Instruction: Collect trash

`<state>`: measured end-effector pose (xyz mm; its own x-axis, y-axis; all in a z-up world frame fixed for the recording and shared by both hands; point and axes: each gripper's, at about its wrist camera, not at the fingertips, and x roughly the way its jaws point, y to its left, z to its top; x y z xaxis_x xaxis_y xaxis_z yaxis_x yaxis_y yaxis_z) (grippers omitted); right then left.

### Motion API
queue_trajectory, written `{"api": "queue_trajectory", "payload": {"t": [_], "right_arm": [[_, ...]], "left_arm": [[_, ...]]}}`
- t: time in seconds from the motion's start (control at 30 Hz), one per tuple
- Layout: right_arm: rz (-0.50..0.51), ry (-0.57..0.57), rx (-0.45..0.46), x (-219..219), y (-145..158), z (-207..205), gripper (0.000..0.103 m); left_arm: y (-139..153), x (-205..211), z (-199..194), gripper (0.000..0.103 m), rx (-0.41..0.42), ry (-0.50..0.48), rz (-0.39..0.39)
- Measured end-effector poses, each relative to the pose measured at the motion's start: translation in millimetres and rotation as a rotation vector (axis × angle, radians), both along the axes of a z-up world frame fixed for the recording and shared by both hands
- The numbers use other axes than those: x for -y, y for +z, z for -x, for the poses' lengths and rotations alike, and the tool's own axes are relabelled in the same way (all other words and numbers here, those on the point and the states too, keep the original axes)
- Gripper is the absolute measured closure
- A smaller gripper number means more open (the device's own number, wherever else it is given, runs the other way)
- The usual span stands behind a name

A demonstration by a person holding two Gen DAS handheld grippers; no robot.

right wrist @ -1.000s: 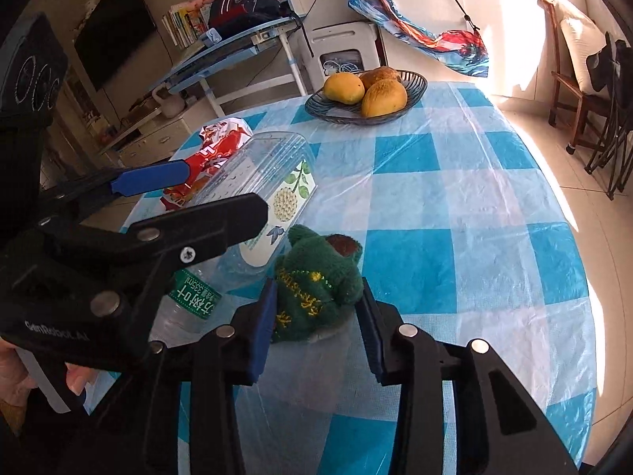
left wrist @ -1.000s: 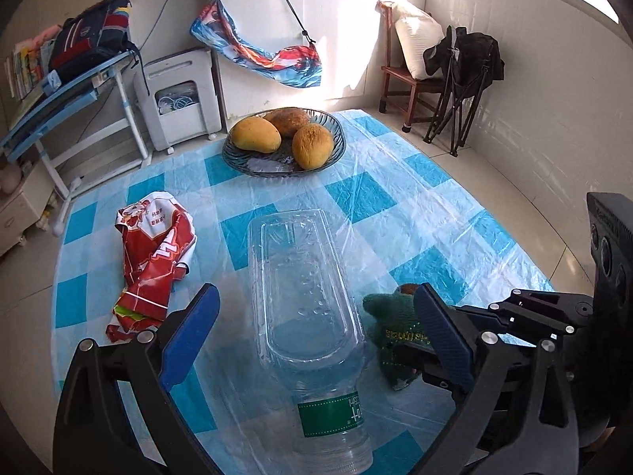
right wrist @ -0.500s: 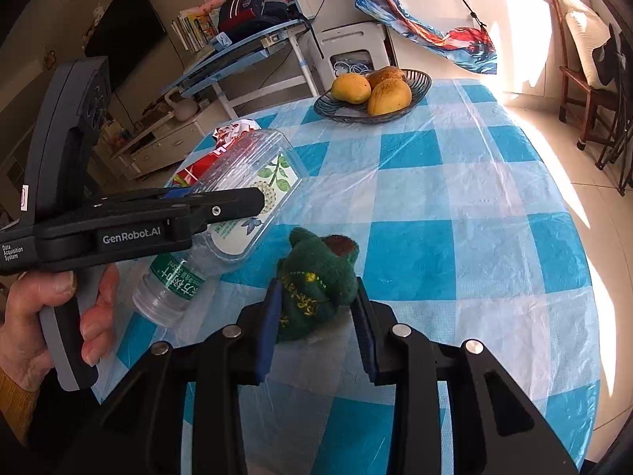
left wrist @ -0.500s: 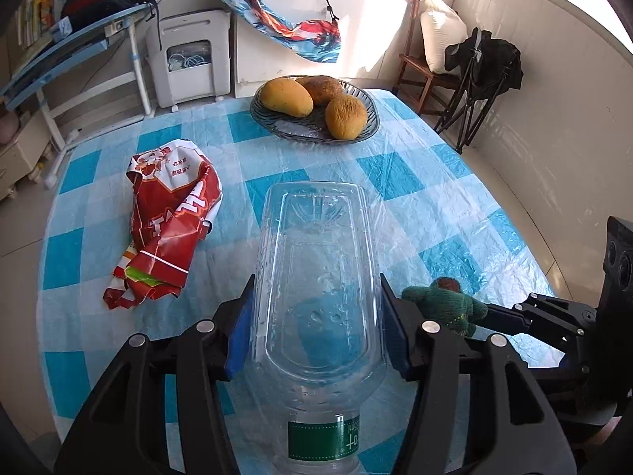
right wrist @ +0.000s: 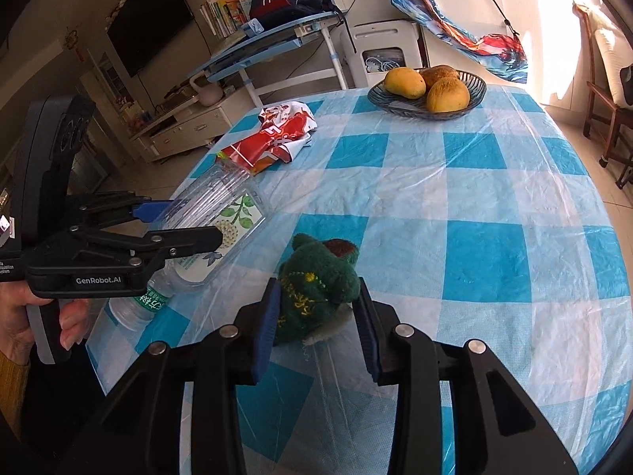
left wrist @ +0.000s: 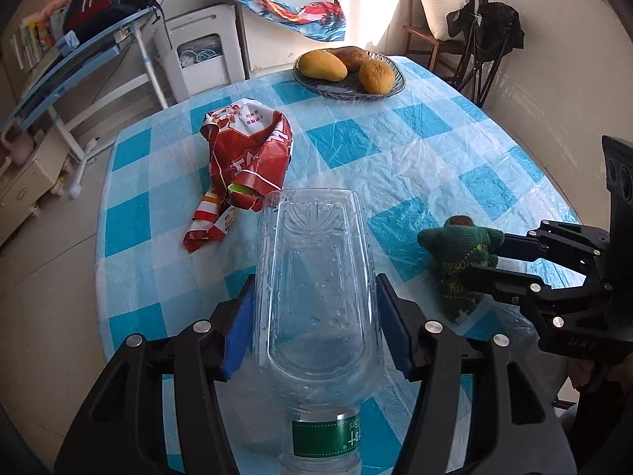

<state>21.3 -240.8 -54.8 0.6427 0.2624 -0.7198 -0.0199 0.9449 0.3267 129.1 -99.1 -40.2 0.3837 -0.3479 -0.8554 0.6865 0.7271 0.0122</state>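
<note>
We have the clear, empty plastic water bottle with a green label band [left wrist: 316, 301] lying on the blue-and-white checked tablecloth [left wrist: 415, 146], neck toward us, just beside the crumpled red snack wrapper [left wrist: 245, 158]. It looks light, slick and easily dented, so we take it across the broad flat body rather than the narrow neck. Our left gripper [left wrist: 316, 324], wide open a second ago, has just closed until both blue pads sit against the bottle's sides. Our right gripper [right wrist: 316, 316] holds the small green knitted soft toy [right wrist: 316, 277] as before; its jaws have just eased slightly, and the right pad may stand just clear.
</note>
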Motion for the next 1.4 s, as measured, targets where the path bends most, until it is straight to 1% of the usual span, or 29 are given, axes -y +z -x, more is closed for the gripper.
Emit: {"api": "queue_trajectory", "payload": {"t": [0.23,0.57,0.63,0.7,0.8,0.87,0.93,0.97,1.03,1.1,1.27,1.33,1.4], "right_arm": [[-0.008,-0.004,-0.002,2,0,-1,0.062],[-0.007,0.007,-0.007,-1,-2,-4,0.06],[-0.005,0.004,-0.006,0,-1,-4,0.056],[0.014,-0.014,0.003,1,0,-3,0.051],[0.106,-0.059,0.019,3,5,-3,0.042],[0.131,-0.085,0.015,7,4,-5,0.039],[0.14,-0.097,0.002,10,2,-8,0.028],[0.149,-0.097,-0.01,10,1,-11,0.025],[0.172,-0.095,-0.032,9,-1,-18,0.014],[0.169,-0.075,-0.081,8,-7,-28,0.007],[0.208,-0.041,-0.102,3,-10,-37,0.006],[0.238,-0.014,-0.109,1,-12,-44,0.006],[0.311,0.006,-0.127,-2,-15,-54,0.006]], "left_arm": [[1,5,5,0.043,0.044,-0.017,-0.036],[1,6,3,0.038,0.072,-0.017,-0.052],[4,5,4,0.037,0.083,-0.019,-0.048],[8,2,4,0.034,0.098,-0.014,-0.035],[18,-4,3,0.029,0.121,0.008,0.003],[26,-10,1,0.027,0.135,0.032,0.029],[35,-19,-1,0.025,0.148,0.063,0.059],[39,-24,-2,0.023,0.152,0.08,0.075],[47,-36,-5,0.021,0.162,0.12,0.103],[55,-49,-7,0.02,0.163,0.161,0.124],[70,-87,-5,0.019,0.167,0.28,0.172],[76,-109,2,0.017,0.165,0.349,0.213],[80,-139,11,0.012,0.15,0.445,0.283]]}}
